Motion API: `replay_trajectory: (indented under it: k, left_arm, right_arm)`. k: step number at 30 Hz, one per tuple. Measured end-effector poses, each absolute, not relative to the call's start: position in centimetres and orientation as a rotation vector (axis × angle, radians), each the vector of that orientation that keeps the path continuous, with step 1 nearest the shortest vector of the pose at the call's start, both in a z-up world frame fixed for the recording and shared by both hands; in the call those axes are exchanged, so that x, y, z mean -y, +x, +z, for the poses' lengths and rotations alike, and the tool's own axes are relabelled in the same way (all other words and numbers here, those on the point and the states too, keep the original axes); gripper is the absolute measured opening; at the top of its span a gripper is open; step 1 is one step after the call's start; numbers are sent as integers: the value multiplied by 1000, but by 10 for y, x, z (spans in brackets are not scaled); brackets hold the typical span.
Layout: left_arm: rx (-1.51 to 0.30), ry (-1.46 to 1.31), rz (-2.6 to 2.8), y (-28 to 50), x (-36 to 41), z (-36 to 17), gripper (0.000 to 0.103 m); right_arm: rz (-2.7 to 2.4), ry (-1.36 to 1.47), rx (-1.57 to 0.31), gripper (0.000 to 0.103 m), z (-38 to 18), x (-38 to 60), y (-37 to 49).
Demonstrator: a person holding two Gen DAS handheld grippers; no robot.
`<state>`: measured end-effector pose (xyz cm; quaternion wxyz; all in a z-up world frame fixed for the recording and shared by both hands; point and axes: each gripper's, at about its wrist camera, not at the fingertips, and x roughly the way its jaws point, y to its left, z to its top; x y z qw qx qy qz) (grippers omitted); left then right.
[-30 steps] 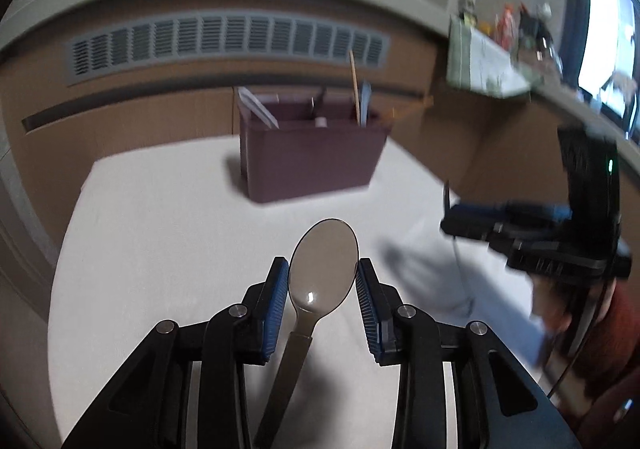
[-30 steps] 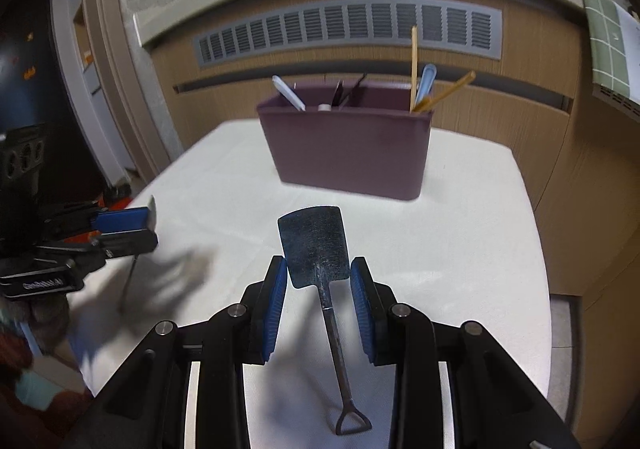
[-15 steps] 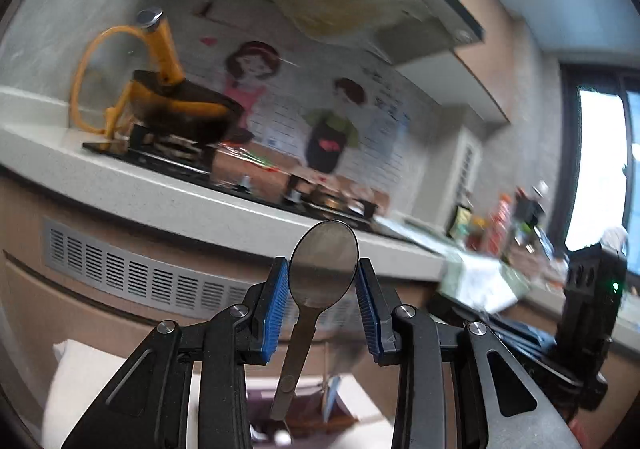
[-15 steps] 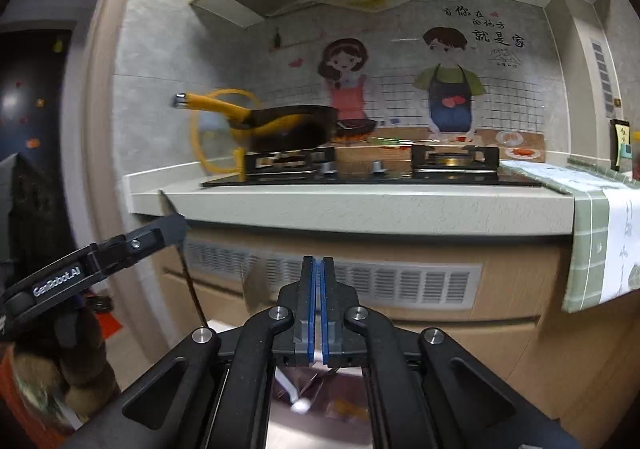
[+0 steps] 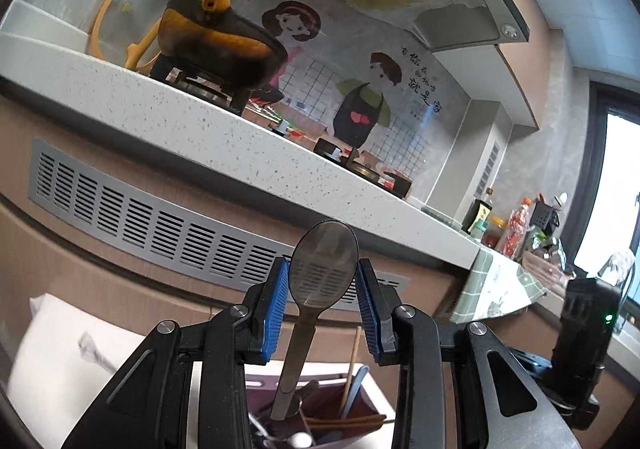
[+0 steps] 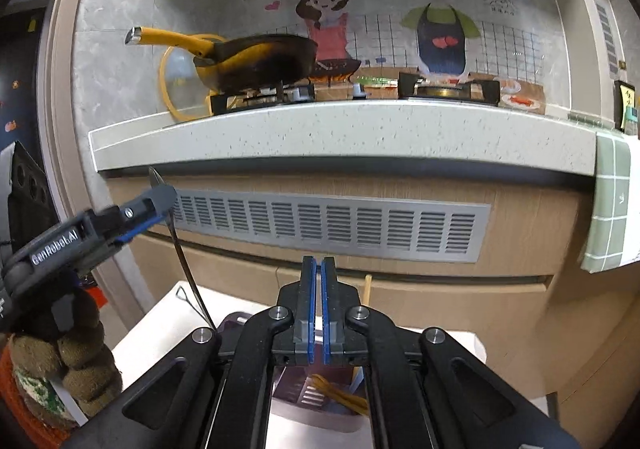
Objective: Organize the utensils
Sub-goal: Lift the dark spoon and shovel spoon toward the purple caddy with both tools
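Spoon held above the utensil bin

The left gripper [image 5: 323, 303] pinches the bowl of a grey metal spoon [image 5: 320, 281] between its blue fingers, handle hanging down over the dark purple plastic utensil bin [image 5: 340, 415] on the white tabletop [image 5: 60, 361]. The right gripper [image 6: 316, 309] has its fingers pressed together, holding nothing, above the bin's right end.

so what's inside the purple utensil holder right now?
Left wrist view: the purple utensil holder holds wooden chopsticks, a blue handle and a white-tipped utensil. The left gripper and its spoon hide the rest.
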<state>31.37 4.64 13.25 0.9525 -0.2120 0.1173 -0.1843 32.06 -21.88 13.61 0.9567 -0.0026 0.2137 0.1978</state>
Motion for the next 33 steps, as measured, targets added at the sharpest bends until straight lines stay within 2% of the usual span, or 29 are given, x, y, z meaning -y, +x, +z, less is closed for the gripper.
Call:
replay_trajectory:
  k: [1, 7, 12, 17, 20, 27, 33]
  left_arm:
    - [-230, -410, -371, 308, -49, 134, 35]
    - [-205, -309, -231, 273, -97, 138, 35]
    - [-223, -335, -76, 255, -155, 119, 35]
    - [-273, -411, -64, 240, -201, 88, 35]
    - [-278, -439, -64, 229, -221, 73, 35]
    - [-303, -471, -45, 212, -252, 52, 35]
    - [-340, -521, -62, 212, -269, 37, 35]
  right_arm:
    - [434, -12, -450, 6, 131, 215, 318]
    - [721, -100, -662, 6, 97, 155, 323]
    - [791, -194, -804, 12, 74, 69, 340]
    - [732, -210, -1003, 12, 36, -14, 382]
    - [630, -180, -1064, 12, 3, -51, 415]
    - [467, -132, -1075, 12, -57, -91, 477]
    - [591, -111, -1127, 14, -67, -75, 441]
